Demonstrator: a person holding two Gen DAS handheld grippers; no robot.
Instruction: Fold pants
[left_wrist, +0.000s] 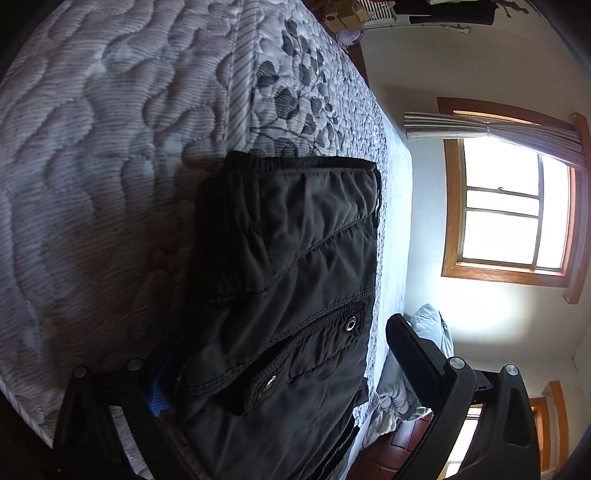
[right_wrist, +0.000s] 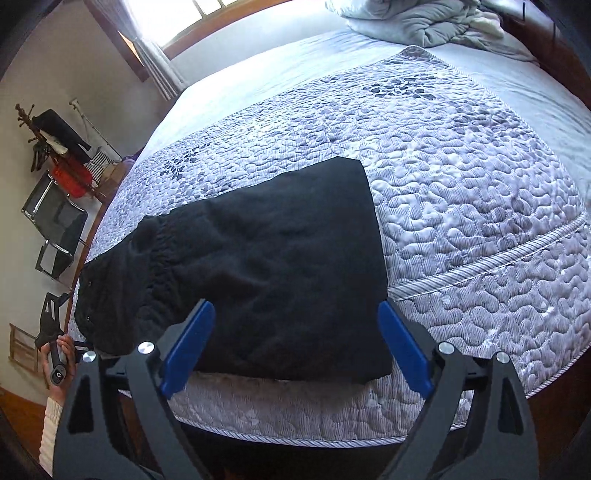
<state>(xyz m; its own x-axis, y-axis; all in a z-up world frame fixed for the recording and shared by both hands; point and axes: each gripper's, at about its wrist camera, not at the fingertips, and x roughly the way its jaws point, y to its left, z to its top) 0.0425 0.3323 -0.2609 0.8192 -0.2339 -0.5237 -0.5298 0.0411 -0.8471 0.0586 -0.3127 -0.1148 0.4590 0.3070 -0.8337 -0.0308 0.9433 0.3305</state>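
Black pants (right_wrist: 255, 266), folded into a thick block, lie on the quilted bedspread (right_wrist: 461, 206) near the bed's front edge. In the right wrist view the right gripper (right_wrist: 295, 347) stands with its blue-padded fingers (right_wrist: 188, 347) spread wide; the near edge of the pants sits between them, but the pads are apart from the cloth and hold nothing. In the left wrist view the left gripper (left_wrist: 273, 373) has its fingers spread too, one on each side of the fold: the pants (left_wrist: 291, 280) fill the gap between them, the pocket flap with its two metal snaps (left_wrist: 350, 324) lying closest. One black finger (left_wrist: 413, 354) stands clear of the cloth on the window side; the other is mostly hidden behind the fabric (only a bit of blue pad shows), so whether it touches the cloth cannot be told.

Beyond the pants the bedspread is bare and flat, giving open room toward the far side and toward the right. A rumpled grey blanket (right_wrist: 417, 22) is heaped at the far end of the bed, well apart from the pants. At the left edge of the right wrist view, a hand (right_wrist: 61, 354) in a pale sleeve holds the left gripper's handle beside the bed. A chair (right_wrist: 55, 225) and a window (left_wrist: 513, 210) stand off the bed.
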